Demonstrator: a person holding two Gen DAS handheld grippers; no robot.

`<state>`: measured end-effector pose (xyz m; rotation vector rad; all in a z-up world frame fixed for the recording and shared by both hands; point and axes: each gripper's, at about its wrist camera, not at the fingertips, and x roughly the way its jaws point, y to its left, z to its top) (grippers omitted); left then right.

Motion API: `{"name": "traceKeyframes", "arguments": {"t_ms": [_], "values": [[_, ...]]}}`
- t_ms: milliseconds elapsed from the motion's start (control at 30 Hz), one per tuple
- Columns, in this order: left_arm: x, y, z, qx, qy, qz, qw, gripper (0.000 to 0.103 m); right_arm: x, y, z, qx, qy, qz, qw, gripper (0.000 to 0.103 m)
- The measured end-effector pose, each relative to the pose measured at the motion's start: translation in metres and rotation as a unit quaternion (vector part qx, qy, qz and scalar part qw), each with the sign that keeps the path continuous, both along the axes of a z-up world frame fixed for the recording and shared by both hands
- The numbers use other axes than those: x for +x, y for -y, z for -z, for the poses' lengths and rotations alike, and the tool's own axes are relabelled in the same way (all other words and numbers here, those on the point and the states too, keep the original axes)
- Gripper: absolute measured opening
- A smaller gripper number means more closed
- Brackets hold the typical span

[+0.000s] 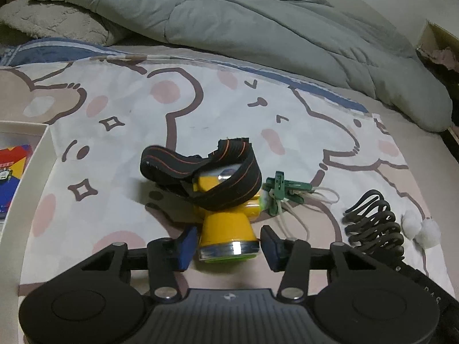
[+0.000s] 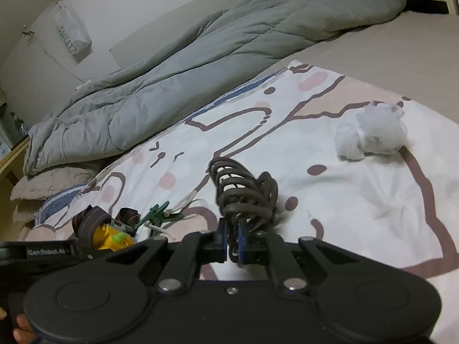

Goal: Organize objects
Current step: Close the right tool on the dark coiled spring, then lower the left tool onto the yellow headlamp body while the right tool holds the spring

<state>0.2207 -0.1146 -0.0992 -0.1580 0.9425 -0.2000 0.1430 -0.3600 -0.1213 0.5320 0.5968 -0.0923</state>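
Nearest the left wrist camera, the left tongs [image 1: 228, 246] are spread wide, their blue pads [image 1: 188, 243] flanking the chrome-rimmed lens end of a yellow headlamp [image 1: 226, 229] without clearly touching it. That headlamp lies on the cartoon-printed bedsheet [image 1: 129, 109], with its black, orange-striped strap [image 1: 200, 172] looped up over the body. Just beside it on the right lies a green clothespin [image 1: 282, 193] tangled with a pale cord [image 1: 309, 200]. Further right sits a dark coiled hair clip [image 1: 373, 223], then two white cotton balls [image 1: 421, 228]. A white box [image 1: 25, 186] stands at the left edge with a colourful packet inside. A grey duvet [image 1: 258, 28] is bunched along the far side of the bed.

Closest in the right wrist view, the right tongs [image 2: 233, 243] are pressed nearly together, pinching the near end of the coiled hair clip [image 2: 243, 189], which rises from them over the bedsheet [image 2: 344, 200]. To the left lie the clothespin [image 2: 156, 215] and the headlamp [image 2: 112, 236], partly hidden behind the other tool. The cotton balls [image 2: 370, 137] rest well apart at upper right. The duvet [image 2: 200, 57] fills the background.
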Motion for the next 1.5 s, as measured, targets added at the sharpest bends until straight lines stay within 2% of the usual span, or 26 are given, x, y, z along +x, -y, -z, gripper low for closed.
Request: {"name": "traceKeyframes", "arguments": {"t_ms": [233,333,367,400,467,633,833,900,967,1000,1133,1233,1300,1433,1500], "values": [[-0.022,-0.012,-0.011,0.018,-0.007,0.024,0.9995,0.049,-0.018,-0.007,-0.009,0.0,-0.006,-0.015,1.0,0.006],[-0.036,-0.019,-0.015,0.037,-0.013,0.045,0.9982,0.046,-0.031,-0.01,-0.014,0.005,-0.01,-0.019,1.0,0.006],[-0.04,-0.022,-0.017,0.043,-0.015,0.051,0.9976,0.039,-0.035,-0.011,-0.015,0.005,-0.013,-0.02,1.0,0.006],[-0.046,-0.026,-0.02,0.048,-0.016,0.059,0.997,0.026,-0.039,-0.012,-0.017,0.005,-0.016,-0.021,1.0,0.006],[-0.054,-0.033,-0.026,0.057,-0.021,0.067,0.9959,0.02,-0.046,-0.016,-0.019,0.001,-0.021,-0.025,0.999,0.006],[-0.071,-0.051,-0.031,0.074,-0.026,0.077,0.9939,0.019,-0.066,-0.029,-0.024,-0.017,-0.038,-0.033,0.999,0.006],[-0.078,-0.064,-0.043,0.056,-0.007,0.071,0.9959,0.021,-0.093,-0.04,-0.032,-0.017,-0.038,-0.038,0.998,0.006],[-0.077,-0.061,-0.043,0.055,0.0,0.073,0.9959,0.034,-0.1,-0.043,-0.033,-0.019,-0.038,-0.039,0.998,0.006],[-0.076,-0.057,-0.041,0.055,0.008,0.065,0.9963,0.063,-0.104,-0.045,-0.032,-0.013,-0.045,-0.045,0.998,0.007],[-0.074,-0.055,-0.04,0.059,0.012,0.06,0.9964,0.069,-0.105,-0.046,-0.031,-0.007,-0.052,-0.049,0.997,0.007],[-0.063,-0.05,-0.032,0.072,0.013,0.048,0.9962,0.075,-0.109,-0.044,-0.03,0.014,-0.068,-0.037,0.997,0.029],[-0.053,-0.05,-0.022,0.073,0.004,0.038,0.9966,0.082,-0.116,-0.037,-0.034,0.025,-0.06,-0.019,0.998,0.028],[-0.047,-0.048,-0.017,0.073,0.004,0.033,0.9968,0.095,-0.12,-0.026,-0.036,0.049,-0.049,0.004,0.998,0.028],[-0.04,-0.046,-0.01,0.073,0.008,0.024,0.997,0.1,-0.123,0.0,-0.037,0.12,-0.017,0.051,0.991,0.028],[-0.036,-0.044,-0.006,0.077,0.007,0.024,0.9967,0.103,-0.114,0.01,-0.039,0.116,-0.013,0.068,0.991,0.028]]}}
